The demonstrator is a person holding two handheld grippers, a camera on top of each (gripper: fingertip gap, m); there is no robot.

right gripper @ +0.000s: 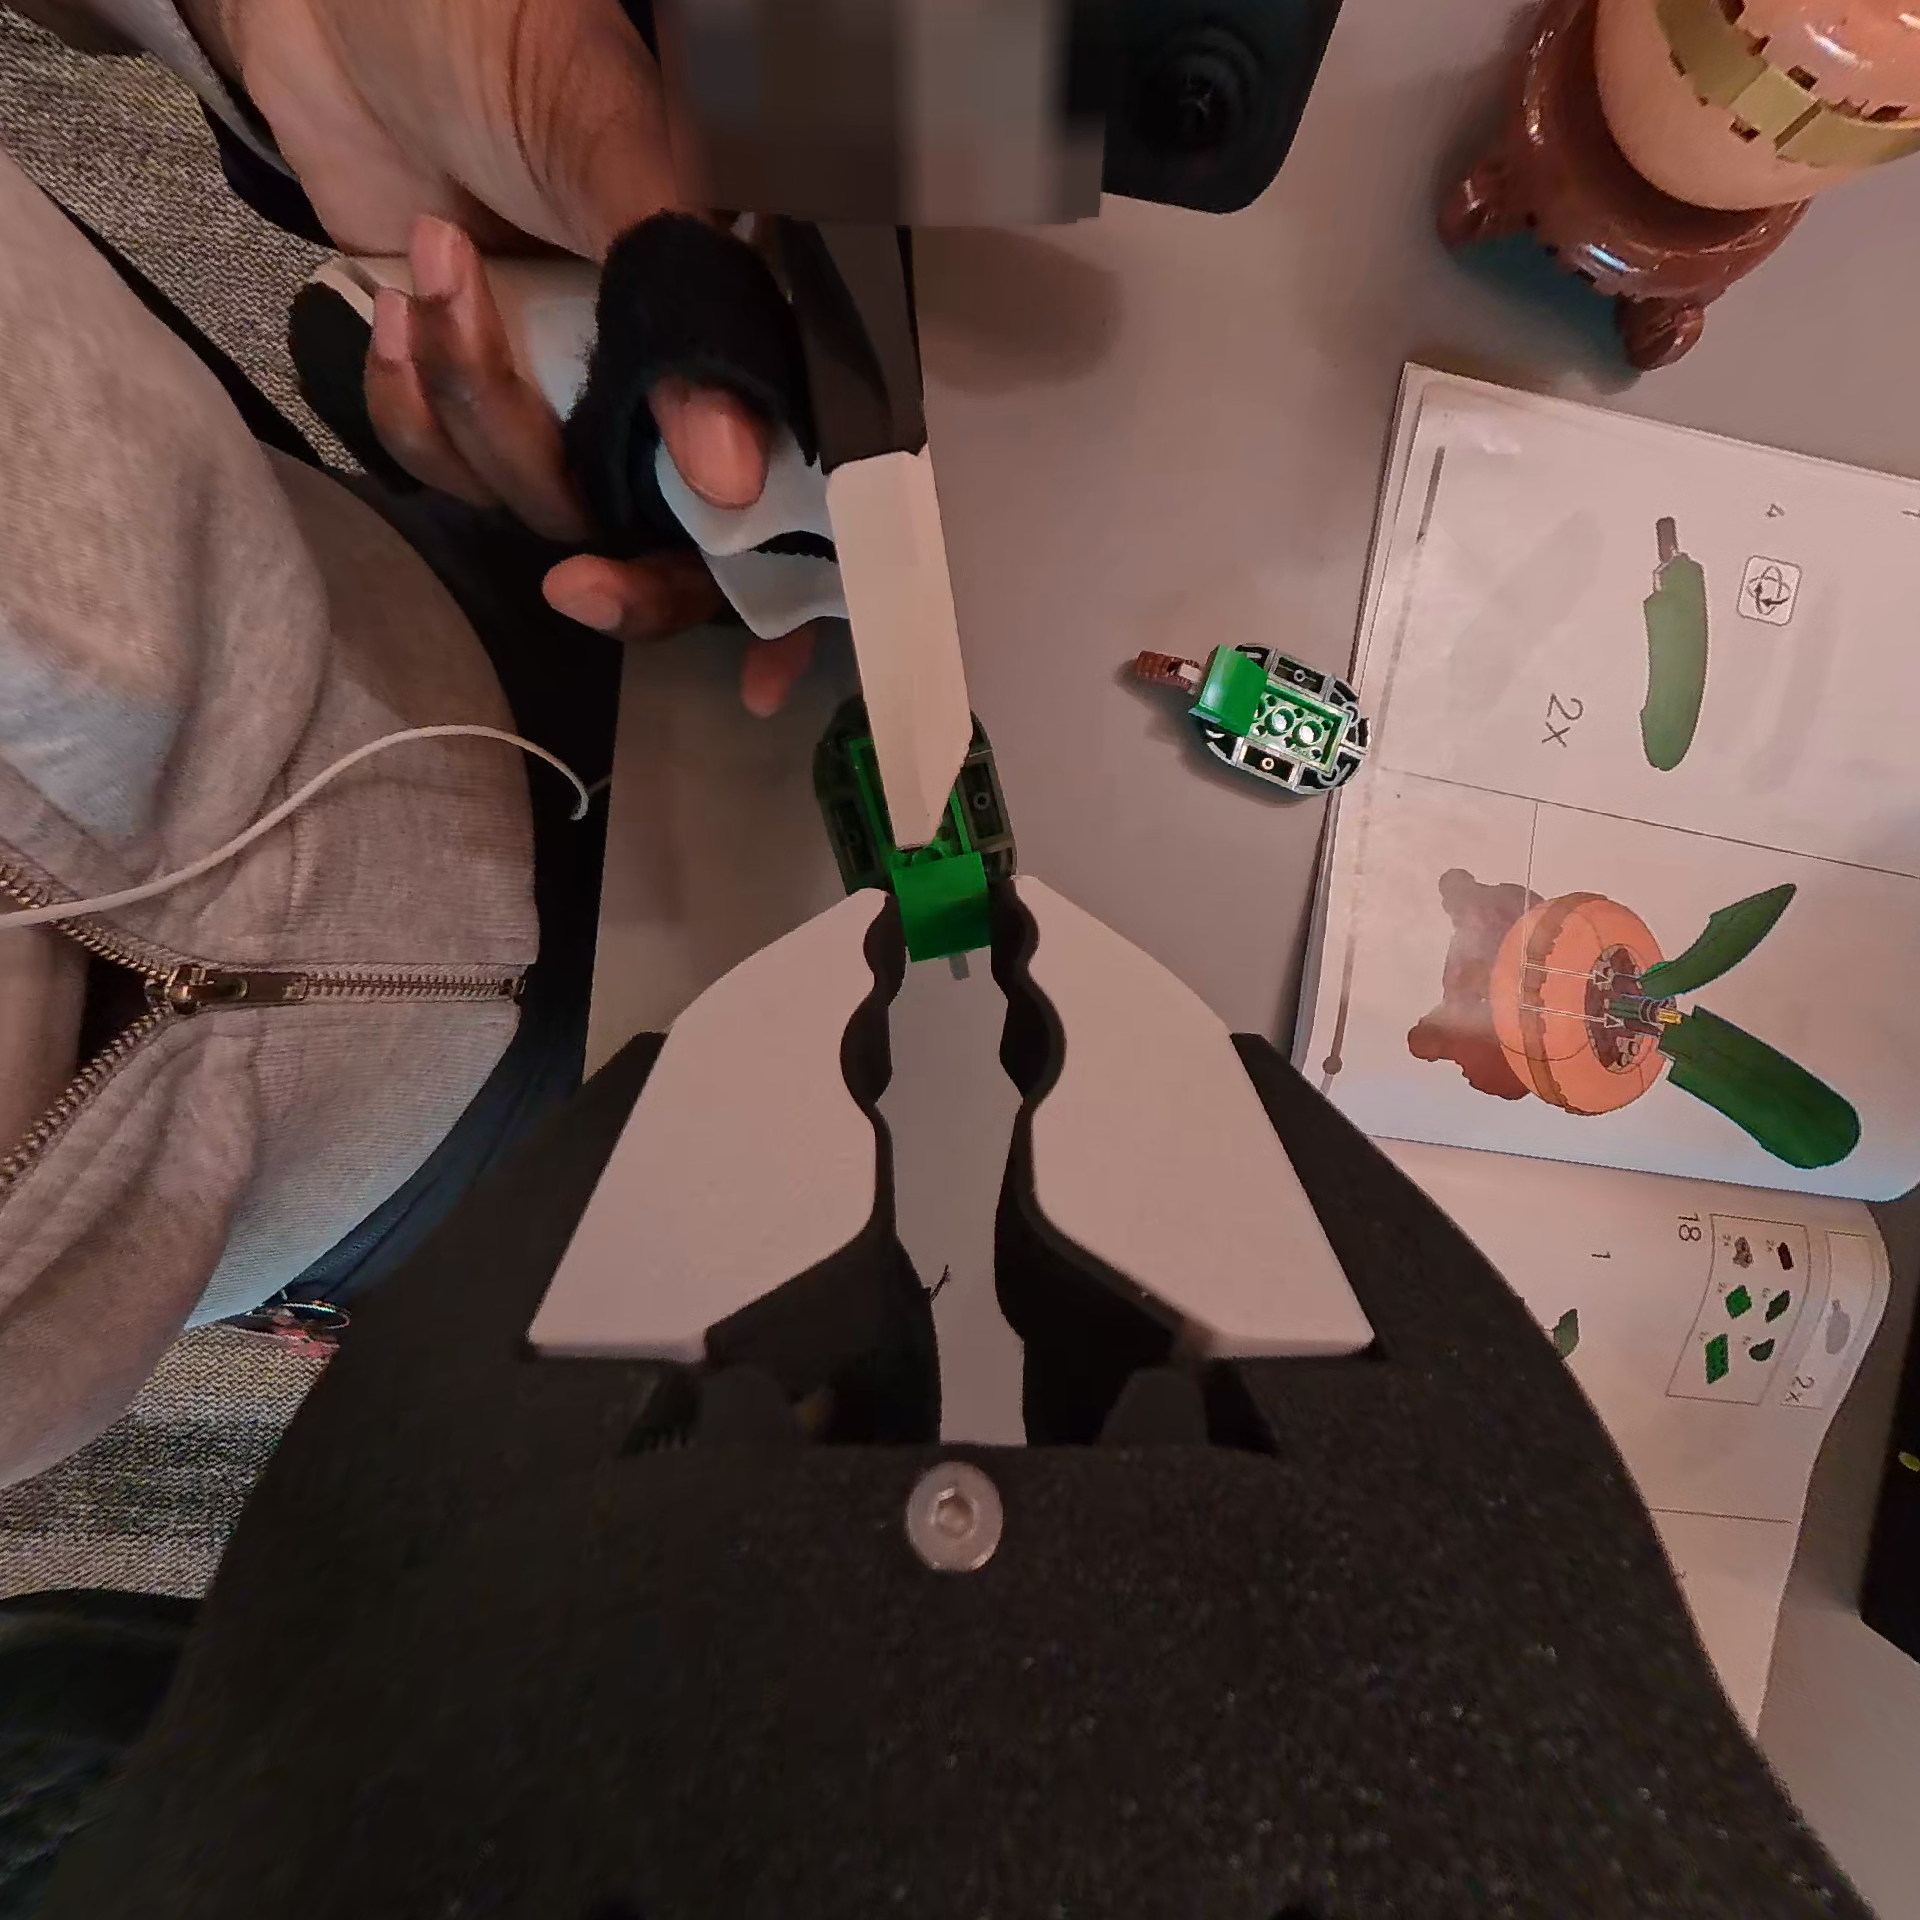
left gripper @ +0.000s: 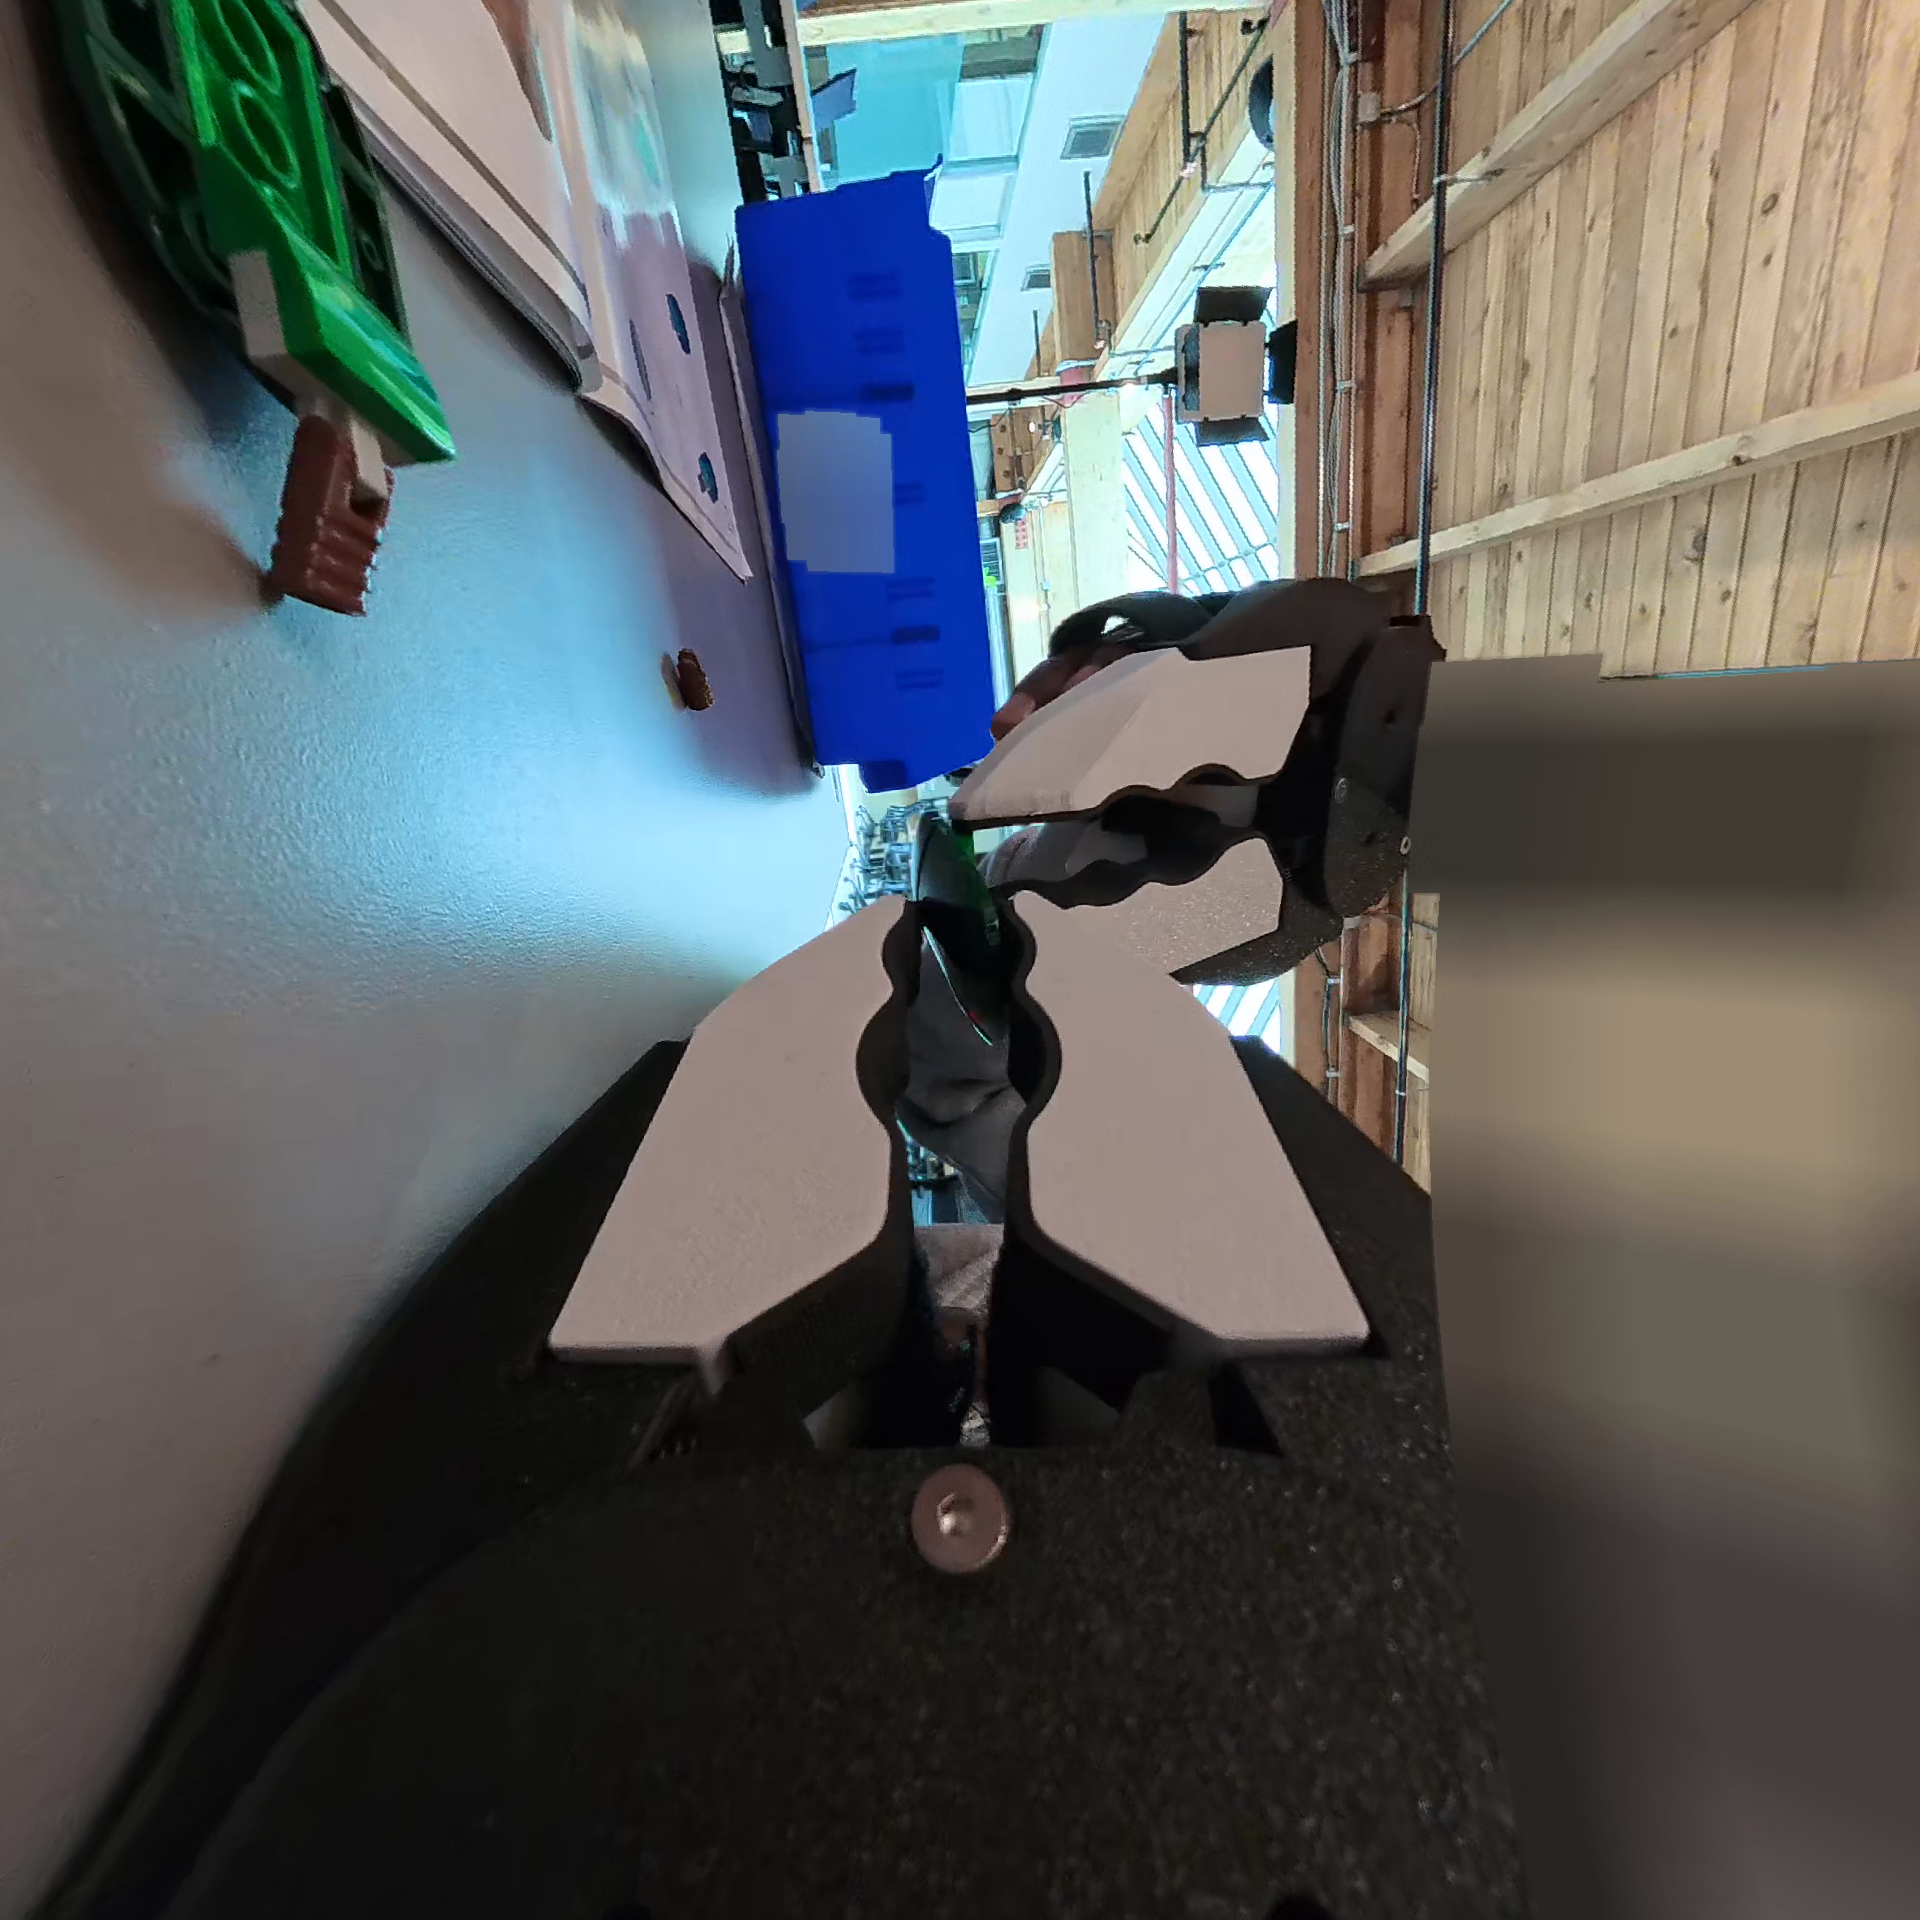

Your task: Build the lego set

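My left gripper (left gripper: 958, 920) is shut on a dark green leaf piece (left gripper: 956, 940), seen edge-on between its tips. In the right wrist view the left gripper (right gripper: 920, 810) reaches down from the top and holds that leaf piece (right gripper: 847, 800) above the table. My right gripper (right gripper: 945, 909) is shut on a bright green brick (right gripper: 940, 904), which it holds against the leaf piece. The right gripper (left gripper: 992, 852) also shows in the left wrist view, meeting the left one tip to tip. A second leaf assembly (right gripper: 1278, 727) with a brown end lies on the table and also shows in the left wrist view (left gripper: 301, 260).
An open instruction booklet (right gripper: 1621, 831) lies at the right of the grey table (right gripper: 1122, 468). A brown and peach model (right gripper: 1662, 156) stands at the top right. A blue bin (left gripper: 862, 499) stands behind the booklet. A small brown piece (left gripper: 691, 677) lies loose. A person's hand (right gripper: 468, 364) and grey hoodie are at the left. My two grippers' fingertips are within a few centimetres of each other.
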